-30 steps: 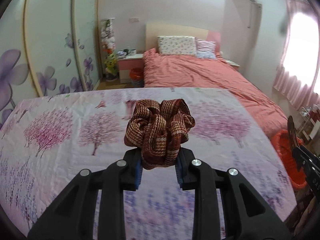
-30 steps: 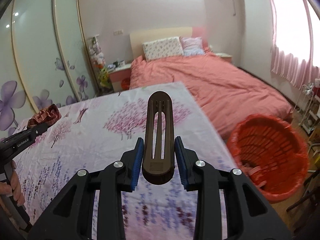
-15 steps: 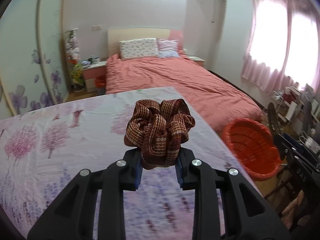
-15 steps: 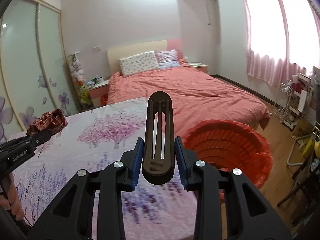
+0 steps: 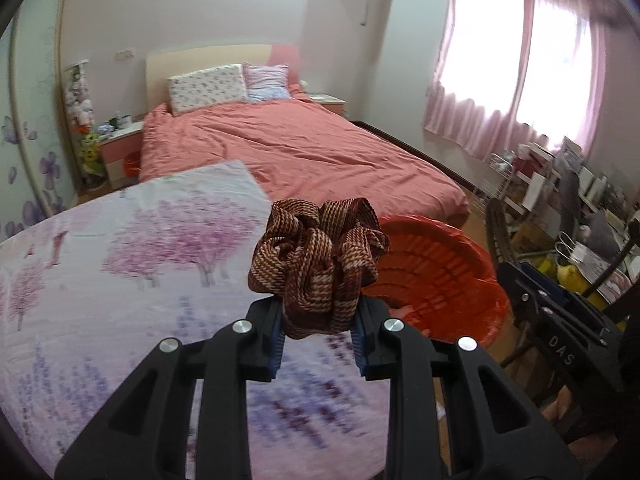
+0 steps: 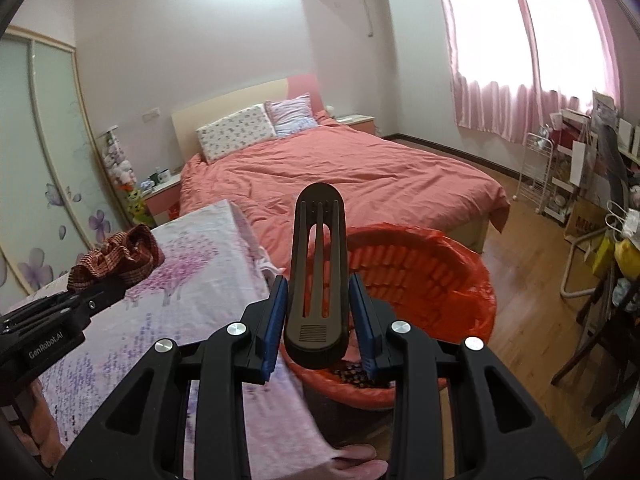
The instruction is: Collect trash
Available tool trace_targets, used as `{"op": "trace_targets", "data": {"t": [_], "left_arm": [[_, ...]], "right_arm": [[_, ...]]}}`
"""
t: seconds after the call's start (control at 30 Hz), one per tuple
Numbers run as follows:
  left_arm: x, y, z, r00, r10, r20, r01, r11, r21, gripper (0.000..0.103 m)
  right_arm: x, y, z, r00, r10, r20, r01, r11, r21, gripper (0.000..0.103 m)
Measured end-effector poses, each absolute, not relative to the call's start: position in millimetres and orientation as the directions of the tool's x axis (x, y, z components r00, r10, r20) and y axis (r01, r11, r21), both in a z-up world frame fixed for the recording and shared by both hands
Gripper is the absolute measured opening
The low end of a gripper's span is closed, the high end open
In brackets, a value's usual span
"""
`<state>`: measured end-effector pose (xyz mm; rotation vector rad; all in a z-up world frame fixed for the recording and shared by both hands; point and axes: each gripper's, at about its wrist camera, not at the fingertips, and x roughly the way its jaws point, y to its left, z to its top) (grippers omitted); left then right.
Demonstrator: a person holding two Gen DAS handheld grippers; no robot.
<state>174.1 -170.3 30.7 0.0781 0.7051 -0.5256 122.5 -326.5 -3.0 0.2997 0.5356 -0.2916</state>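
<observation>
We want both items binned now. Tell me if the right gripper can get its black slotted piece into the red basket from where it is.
Probably yes. The right gripper grips the black slotted piece with the red basket open just ahead and below, and nothing lies between them.

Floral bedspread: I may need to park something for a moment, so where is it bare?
The floral bedspread lies bare between the left gripper and its edge by the red basket. Crowded: the shelves under the window.
</observation>
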Motion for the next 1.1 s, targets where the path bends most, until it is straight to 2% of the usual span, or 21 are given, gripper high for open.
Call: {"op": "trace_targets", "data": {"t": [0.37,0.53,0.63,0.87,0.93,1.0,1.07,1.1], "left_arm": [[191,-250,-5,0.541,-0.500,-0.677,0.575,0.807,-0.136,0.031],[206,-279,-26,0.504,-0.495,-0.708,0.593,0.794,-0.133,0.048],[214,-286,-39,0.503,-0.470,-0.725,0.584,0.803,-0.117,0.055],[215,-263,-39,0.548,-0.428,-0.719,0.554,0.830,-0.071,0.062],[209,-251,-34,0.571,-0.416,-0.708,0.546,0.836,-0.052,0.066],[199,-234,-28,0.590,-0.412,-0.694,0.539,0.841,-0.041,0.070],[189,-218,-21,0.610,-0.406,-0.680,0.529,0.848,-0.033,0.075],[184,-210,-18,0.621,-0.403,-0.673,0.522,0.852,-0.029,0.078]], "right_arm": [[132,-380,-20,0.808,-0.194,-0.556,0.407,0.867,0.288,0.033],[144,-401,-31,0.812,-0.149,-0.564,0.394,0.853,0.342,0.035],[143,-405,-34,0.807,-0.155,-0.570,0.408,0.844,0.348,0.050],[124,-399,-26,0.804,-0.221,-0.553,0.440,0.846,0.302,0.066],[116,-393,-20,0.807,-0.253,-0.534,0.446,0.853,0.270,0.076],[104,-381,-13,0.812,-0.281,-0.512,0.447,0.864,0.234,0.079],[95,-371,-5,0.819,-0.303,-0.488,0.447,0.870,0.209,0.094],[92,-368,-2,0.823,-0.310,-0.477,0.446,0.872,0.203,0.096]]}}
